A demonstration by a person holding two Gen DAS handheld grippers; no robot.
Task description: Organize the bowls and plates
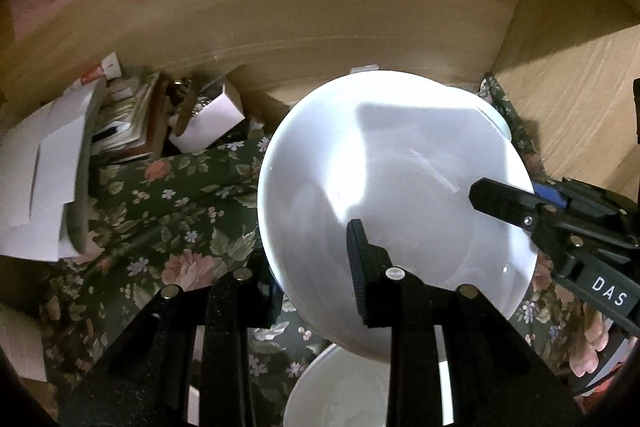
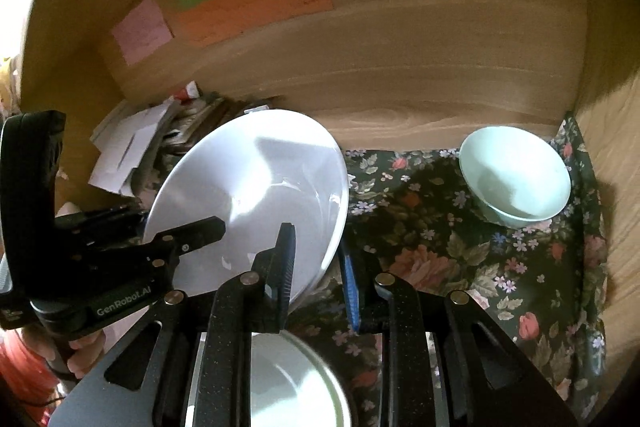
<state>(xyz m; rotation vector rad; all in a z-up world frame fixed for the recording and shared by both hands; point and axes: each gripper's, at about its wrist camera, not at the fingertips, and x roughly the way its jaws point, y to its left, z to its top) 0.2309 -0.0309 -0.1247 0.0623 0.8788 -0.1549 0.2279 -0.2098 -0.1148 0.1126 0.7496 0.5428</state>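
Both grippers, left [image 1: 316, 259] and right [image 2: 316, 267], pinch one plate's [image 2: 256, 187] rim aloft; second plate [image 2: 288, 383] and bowl [image 2: 516, 179] await stacking.

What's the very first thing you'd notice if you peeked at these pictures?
The big white plate, held up tilted in the middle with the left claw and the right claw each pinching an edge. Under it lies a dark flowery cloth, and a pale green bowl sits in the far right corner. Bright orange, green and pink notes stick on the wooden wall.
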